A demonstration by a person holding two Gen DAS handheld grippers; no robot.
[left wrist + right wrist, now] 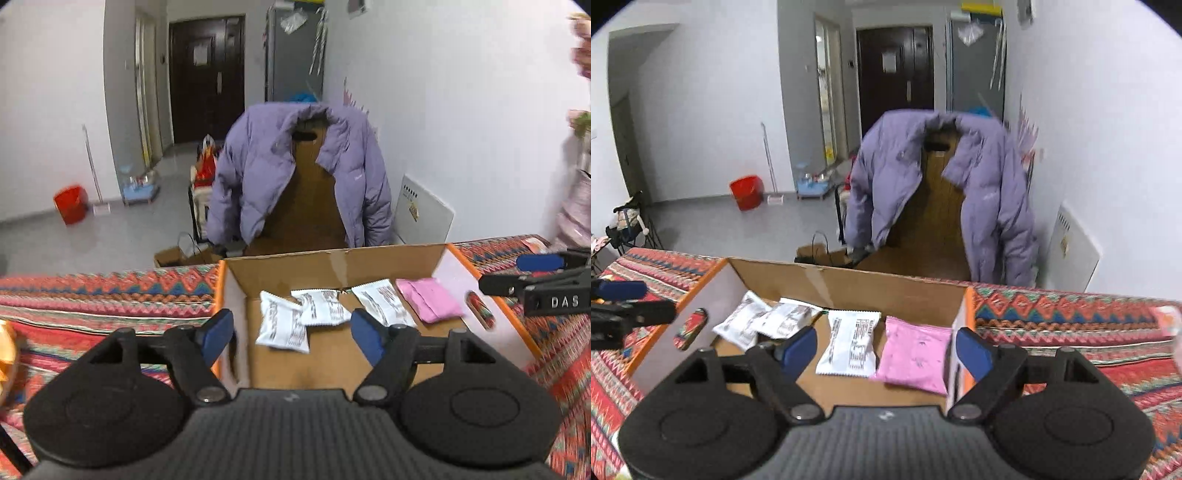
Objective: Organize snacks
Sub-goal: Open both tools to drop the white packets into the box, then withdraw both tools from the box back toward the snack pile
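An open cardboard box (332, 260) (849, 284) sits on the patterned cloth. Inside lie three white snack packets (284, 325) (849, 343) and a pink packet (430, 299) (914, 356) at the right end. My left gripper (295, 334) hovers over the box's left half, jaws open, nothing between the blue pads. My right gripper (886, 350) hangs over the box's right end, open and empty, above the pink packet and one white packet. The right gripper (535, 280) also shows at the right edge of the left wrist view; the left gripper (624, 302) appears at the left edge of the right wrist view.
A striped red patterned cloth (103, 291) (1071, 314) covers the surface on both sides of the box. An orange item (7, 343) lies at the far left. Beyond the edge hangs a purple jacket (295, 170) over a brown board. A red bin (70, 203) stands on the floor.
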